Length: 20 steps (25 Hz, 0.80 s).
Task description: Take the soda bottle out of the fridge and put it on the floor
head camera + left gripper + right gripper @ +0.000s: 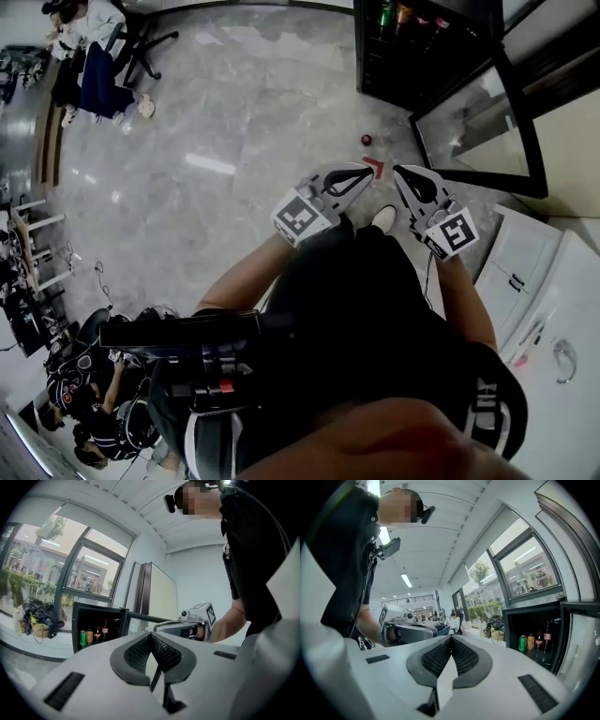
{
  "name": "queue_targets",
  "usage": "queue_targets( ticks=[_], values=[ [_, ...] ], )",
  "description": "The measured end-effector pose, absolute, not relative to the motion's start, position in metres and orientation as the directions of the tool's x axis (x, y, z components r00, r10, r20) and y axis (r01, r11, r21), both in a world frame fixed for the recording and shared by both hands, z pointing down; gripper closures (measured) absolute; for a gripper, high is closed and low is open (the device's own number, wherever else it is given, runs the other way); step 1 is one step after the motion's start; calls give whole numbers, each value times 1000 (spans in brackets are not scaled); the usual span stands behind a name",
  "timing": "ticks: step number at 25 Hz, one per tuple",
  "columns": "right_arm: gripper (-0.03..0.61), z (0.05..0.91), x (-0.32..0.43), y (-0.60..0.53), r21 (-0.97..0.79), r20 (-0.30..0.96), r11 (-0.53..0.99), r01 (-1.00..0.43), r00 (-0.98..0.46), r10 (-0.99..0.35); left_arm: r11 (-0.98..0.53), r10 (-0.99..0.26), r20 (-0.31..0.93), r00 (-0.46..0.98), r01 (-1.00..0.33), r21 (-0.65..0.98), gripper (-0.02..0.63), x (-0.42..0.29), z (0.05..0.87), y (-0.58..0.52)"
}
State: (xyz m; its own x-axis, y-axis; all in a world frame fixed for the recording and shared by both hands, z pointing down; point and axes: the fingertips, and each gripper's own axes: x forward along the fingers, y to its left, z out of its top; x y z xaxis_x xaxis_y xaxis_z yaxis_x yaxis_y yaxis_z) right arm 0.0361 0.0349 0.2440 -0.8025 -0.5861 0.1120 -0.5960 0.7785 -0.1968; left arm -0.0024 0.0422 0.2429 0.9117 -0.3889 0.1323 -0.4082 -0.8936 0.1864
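Your job has not really started yet. The soda bottle stands inside the open fridge, up at one o'clock from your hands. Your left tongs and right tongs are both squeezed tight, with nothing in them. You have yet to grab the bottle and set it on the floor.

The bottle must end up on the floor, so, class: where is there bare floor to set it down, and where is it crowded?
Bare: the wide marble floor between the open fridge and the office chair. Crowded: a small red object lies beside the fridge door; furniture lines the left edge.
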Motion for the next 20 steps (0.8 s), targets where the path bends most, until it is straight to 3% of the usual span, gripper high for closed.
queue_targets(
  ticks=[8, 20],
  values=[
    [568, 164, 39, 58, -108, 57, 781, -615, -788, -612, -912, -381, 50, 923, -385, 145, 612, -3, 171, 64],
    [567, 147, 15, 55, -84, 43, 794, -602, -798, -601, -905, -399, 27, 916, -399, 147, 612, -17, 148, 58]
  ],
)
